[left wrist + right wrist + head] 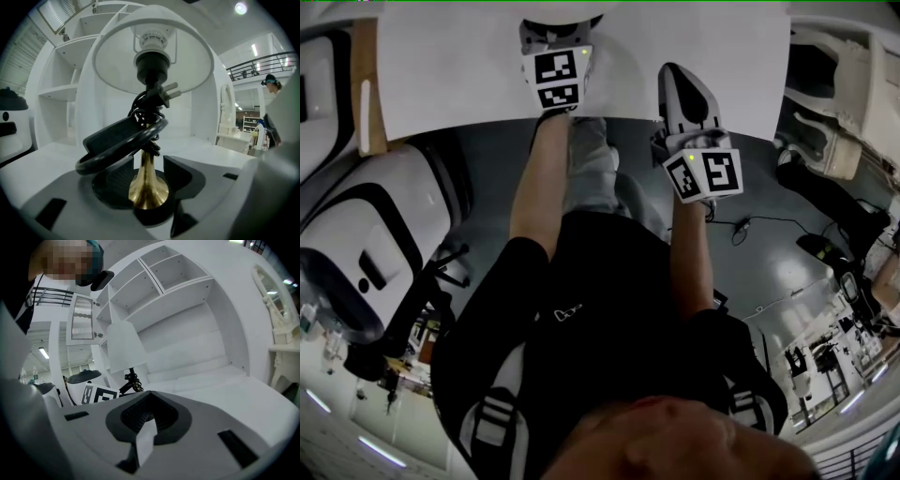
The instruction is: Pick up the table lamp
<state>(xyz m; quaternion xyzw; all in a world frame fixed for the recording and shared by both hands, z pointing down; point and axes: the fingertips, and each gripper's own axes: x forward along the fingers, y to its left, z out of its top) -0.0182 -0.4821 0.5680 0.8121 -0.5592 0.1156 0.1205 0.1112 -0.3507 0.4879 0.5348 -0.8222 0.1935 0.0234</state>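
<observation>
Both claws reached over the white bench (450,66), my left claw (149,190) at the table lamp (148,173).

The bench was bare and white, backed by a white shelf unit (164,282) with open compartments. Below its near edge lay a grey floor (769,253) with a thin cable (748,225) across it. The lamp stood on the bench right before my left claw, whose jaws stood wide apart with the brass stem between them and a gap on each side. Its white shade (112,61) hung above. A black cord (143,110) was bunched round the stem with its plug (165,93) sticking out, and a black loop (117,145) leaned across in front. My right claw (146,427) was a little apart and held nothing. A person (271,84) stood far off to the right.
</observation>
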